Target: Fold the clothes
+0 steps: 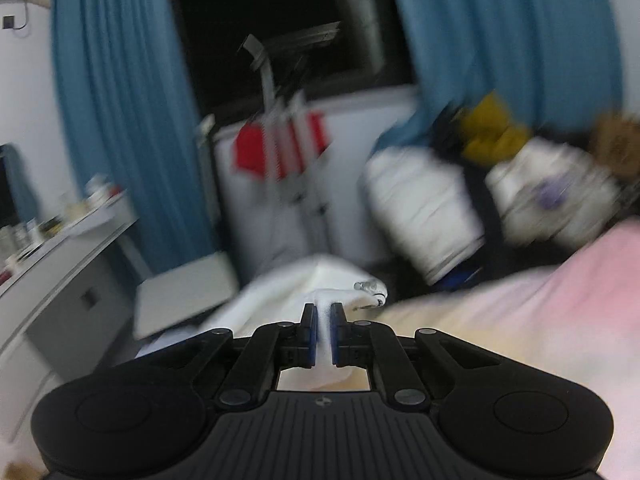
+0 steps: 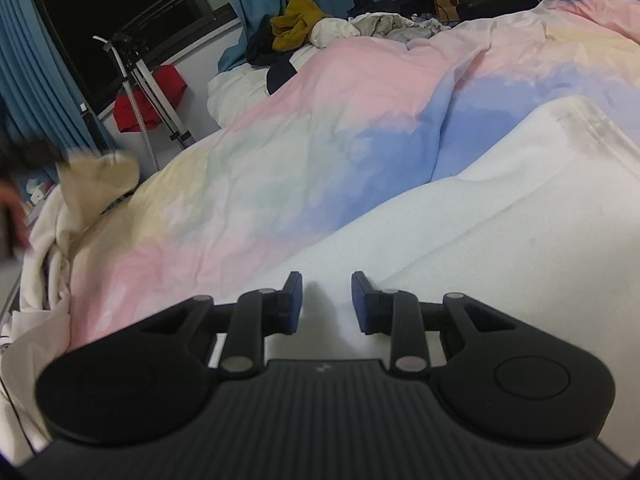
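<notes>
While its blue pads press together on a thin fold of white cloth, the left gripper (image 1: pixel 324 322) is clenched on the white garment (image 1: pixel 280 300), which runs forward from the jaws and spreads over the near edge of the pastel duvet (image 1: pixel 520 320). Across the bed, the right gripper (image 2: pixel 326 300) stands released, its jaws apart with nothing between them, hovering low over a flat stretch of the same white garment (image 2: pixel 480 232); whether the pads touch the fabric cannot be told. That stretch lies smooth on the duvet (image 2: pixel 280 152), while its far end is bunched and lifted at the left edge of the right wrist view. Beyond the bed, a heap of clothes (image 2: pixel 304 26) sits near blue curtains (image 1: pixel 120 120), and a tripod (image 2: pixel 144 84) stands before the dark window (image 1: pixel 260 20). The left wrist view is blurred.
</notes>
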Tool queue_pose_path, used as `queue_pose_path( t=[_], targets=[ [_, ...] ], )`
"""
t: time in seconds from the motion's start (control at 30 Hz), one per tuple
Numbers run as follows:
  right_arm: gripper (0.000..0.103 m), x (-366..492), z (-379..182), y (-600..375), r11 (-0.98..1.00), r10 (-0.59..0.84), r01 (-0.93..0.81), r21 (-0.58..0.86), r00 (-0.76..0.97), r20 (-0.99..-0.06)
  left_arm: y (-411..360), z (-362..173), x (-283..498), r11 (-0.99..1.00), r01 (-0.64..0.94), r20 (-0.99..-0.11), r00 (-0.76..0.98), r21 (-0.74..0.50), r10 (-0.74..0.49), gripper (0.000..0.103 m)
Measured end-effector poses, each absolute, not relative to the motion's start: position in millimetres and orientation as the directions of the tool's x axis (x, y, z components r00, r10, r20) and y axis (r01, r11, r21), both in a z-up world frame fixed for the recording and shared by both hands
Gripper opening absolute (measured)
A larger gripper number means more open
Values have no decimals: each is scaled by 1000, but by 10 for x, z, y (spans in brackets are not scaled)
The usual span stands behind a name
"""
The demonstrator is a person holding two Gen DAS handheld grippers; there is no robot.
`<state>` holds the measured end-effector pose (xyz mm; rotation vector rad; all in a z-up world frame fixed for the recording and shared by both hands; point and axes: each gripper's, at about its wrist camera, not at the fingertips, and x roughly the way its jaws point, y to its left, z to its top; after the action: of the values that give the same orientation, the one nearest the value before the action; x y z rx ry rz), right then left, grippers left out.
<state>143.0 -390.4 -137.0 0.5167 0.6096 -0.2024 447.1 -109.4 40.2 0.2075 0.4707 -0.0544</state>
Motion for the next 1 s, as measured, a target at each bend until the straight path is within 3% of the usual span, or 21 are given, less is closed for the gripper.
queue_pose_path(
  t=[0.13,0.27,0.4,0.53,0.63,0.7,0.8,1.0],
  targets=[
    [31,1393,-1362,-3905,848,-32,336,410,804,-593,-1669,1081,4212,965,237,-433,885,108,-169,7],
    [31,1363,-1332,-3951,837,-40,344,425,814,-580,-2314,1371,3990,938,344,-436,850,38,-294,7],
    [31,1335,-1322,-4063,814,-64,372,446,821,-568,-3012,1251,3828,886,463,-473,775,-30,-420,7],
    [31,1321,-1366,-4209,779,-83,410,475,817,-570,-3513,615,3751,839,540,-540,689,-63,-484,10],
    [31,1310,-1409,-4284,758,-71,417,501,817,-573,-3623,165,3658,814,578,-593,637,-55,-493,21],
    [31,1307,-1427,-4306,756,-73,418,503,819,-570,-3557,6,3600,801,597,-609,619,-47,-497,38],
    [31,1334,-1441,-4333,752,-64,412,514,822,-566,-3202,-66,3457,809,584,-619,609,-73,-496,56],
    [31,1317,-1385,-4331,751,-25,360,553,853,-522,-1905,-86,2900,877,452,-622,643,-164,-448,69]
  ],
)
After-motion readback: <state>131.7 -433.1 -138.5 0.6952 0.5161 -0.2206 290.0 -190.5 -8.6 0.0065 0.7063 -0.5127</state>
